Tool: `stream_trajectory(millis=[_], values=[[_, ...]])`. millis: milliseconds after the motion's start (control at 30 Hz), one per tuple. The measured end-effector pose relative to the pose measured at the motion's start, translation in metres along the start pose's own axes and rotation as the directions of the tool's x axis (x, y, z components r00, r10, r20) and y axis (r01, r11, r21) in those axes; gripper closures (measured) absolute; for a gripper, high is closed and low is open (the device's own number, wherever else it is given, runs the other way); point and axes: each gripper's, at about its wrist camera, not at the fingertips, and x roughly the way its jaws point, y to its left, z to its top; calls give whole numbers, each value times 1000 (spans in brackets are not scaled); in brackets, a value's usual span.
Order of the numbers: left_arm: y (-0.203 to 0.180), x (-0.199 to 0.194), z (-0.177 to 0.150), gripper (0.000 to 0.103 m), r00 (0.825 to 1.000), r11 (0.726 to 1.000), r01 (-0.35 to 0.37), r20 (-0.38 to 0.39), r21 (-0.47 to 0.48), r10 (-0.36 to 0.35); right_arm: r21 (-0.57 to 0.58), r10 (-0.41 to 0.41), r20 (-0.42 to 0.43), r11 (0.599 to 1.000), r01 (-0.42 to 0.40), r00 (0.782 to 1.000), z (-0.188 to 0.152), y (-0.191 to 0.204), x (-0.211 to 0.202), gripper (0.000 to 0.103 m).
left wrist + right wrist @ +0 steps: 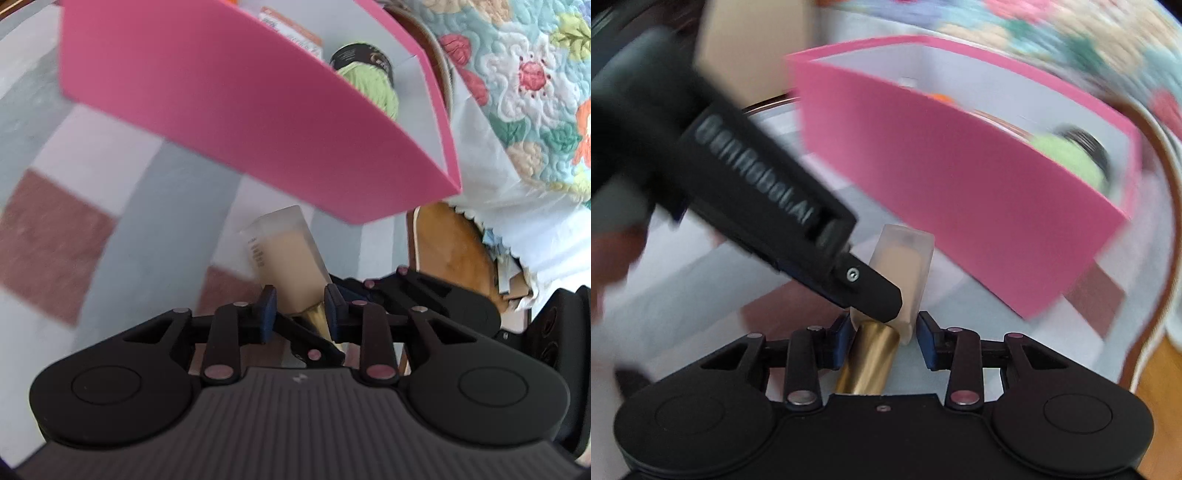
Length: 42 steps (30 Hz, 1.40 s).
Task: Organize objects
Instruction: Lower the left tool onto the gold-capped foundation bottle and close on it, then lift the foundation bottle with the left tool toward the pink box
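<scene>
A frosted foundation bottle [284, 254] with beige liquid and a gold cap [871, 362] lies just in front of a pink box [229, 110], cap end toward both cameras. My left gripper [301, 308] has its blue pads pressed on the bottle near the neck. My right gripper [884, 338] is closed around the cap end of the same bottle [905, 266]. A black finger [875, 291] of the left gripper crosses in from the upper left and rests on the bottle. A finger [314, 347] of the right gripper shows under the left pads.
The pink box [942, 184] holds a green yarn ball [373, 85] with a black label and an orange-and-white packet [291, 29]. A grey, white and red-brown checked cloth [55, 229] covers the table. A floral quilt [535, 74] and a wooden edge [450, 251] lie to the right.
</scene>
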Motion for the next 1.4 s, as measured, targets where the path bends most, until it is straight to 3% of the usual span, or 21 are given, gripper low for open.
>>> stream_trajectory(millis=[133,233,333,467,533,833,1300,1400], values=[[2,-17,-2,69,994,992,-107,41,60,105,-141,60,-13,988,-62,998,1,14,-2,60],[10,-19,3,63,990,991,-130,67,41,127,-151,73,-26,986,-76,997,4,12,-1,60],[15,-14,6,56,993,994,-105,59,15,104,-103,81,-37,991,-84,996,6,10,0,60],[21,0,1,56,1000,998,-4,-21,-60,3,30,79,-43,997,-78,996,10,7,4,60],[17,7,-3,56,1000,998,10,-1,-69,-10,91,82,-48,993,-77,996,12,6,5,60],[3,4,-15,56,998,999,-30,52,-36,31,353,99,-41,932,-79,994,9,-2,0,61],[-13,-11,-28,56,998,998,-59,-29,-27,58,494,168,-66,862,-114,984,-11,-12,-19,61],[-21,-19,-29,56,996,997,-76,-46,5,76,521,188,-78,845,-121,979,-2,-11,-16,61]])
